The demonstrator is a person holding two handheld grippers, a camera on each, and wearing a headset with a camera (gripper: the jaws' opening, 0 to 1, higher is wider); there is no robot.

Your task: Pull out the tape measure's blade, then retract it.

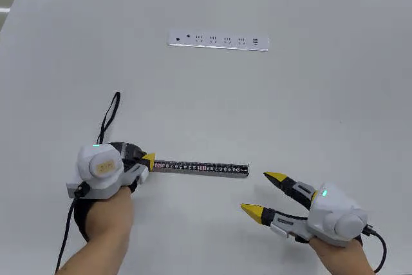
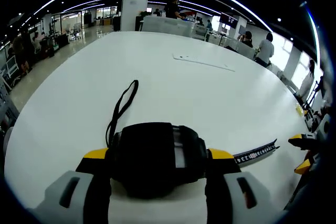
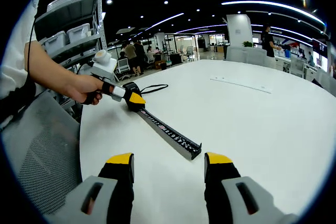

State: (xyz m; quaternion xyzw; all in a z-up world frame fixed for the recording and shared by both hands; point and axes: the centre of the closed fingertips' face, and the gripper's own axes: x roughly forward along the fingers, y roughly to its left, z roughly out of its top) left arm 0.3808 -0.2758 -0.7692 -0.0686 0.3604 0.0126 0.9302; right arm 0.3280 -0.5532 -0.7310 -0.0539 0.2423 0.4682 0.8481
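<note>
Gripping the black rounded tape measure case (image 2: 155, 161) with the white, yellow-tipped left tongs (image 1: 143, 162), closed tight against both its sides, low on the plain white tabletop (image 1: 322, 107). Trailing off the far side of the case: a thin black wrist strap (image 1: 109, 117), lying slack. Out of the case and flat on the tabletop, running toward the right: the dark numbered steel blade (image 1: 199, 168), part-way drawn, with nothing holding its free end (image 1: 245, 170). Hovering near that end with the matching right tongs (image 1: 262, 192), spread wide apart and carrying nothing, pointed the blade's way but clear of it. Far back, well apart from all this: a long white power strip (image 1: 217, 41).

Reads as the hinge of the job: pull-out done or nearly so, retraction not yet begun. Cannot tell from here whether locked in place or merely lying there. Next, probably: either close the right tongs on the free end for more length, or send the blade home. Calls for a firm hold on the case, and for a guided return rather than a free snap, to spare the end a hard slam into the case mouth.
</note>
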